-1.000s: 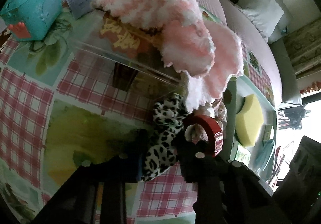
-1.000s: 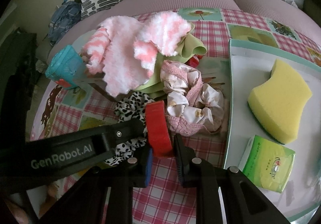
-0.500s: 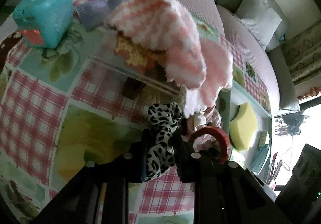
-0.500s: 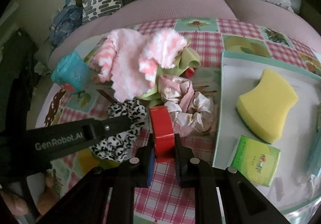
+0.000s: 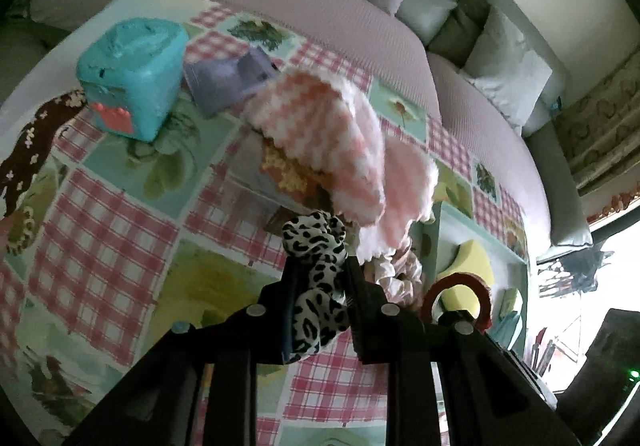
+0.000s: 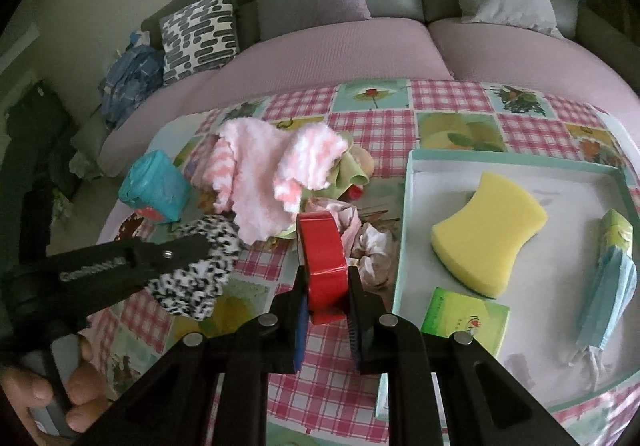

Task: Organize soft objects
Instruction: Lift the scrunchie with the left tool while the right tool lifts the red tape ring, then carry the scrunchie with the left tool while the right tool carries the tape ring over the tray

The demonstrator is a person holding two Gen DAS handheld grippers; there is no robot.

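Your left tool pinches the leopard-print scrunchie, lifted clear of the tabletop. Your right tool is clamped on the red tape roll, held above the checked cloth beside the tray.

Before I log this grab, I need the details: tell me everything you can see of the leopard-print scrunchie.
The scrunchie is gathered soft fabric, white with black leopard spots, bunched into ruffles. The left gripper is shut on it: both fingers squeeze its middle, one puffy end bulging above the tips, the other hanging below. In the right wrist view it hangs clear of the checked tablecloth. Nothing but the fingers seems to touch it; the pink towel lies behind.
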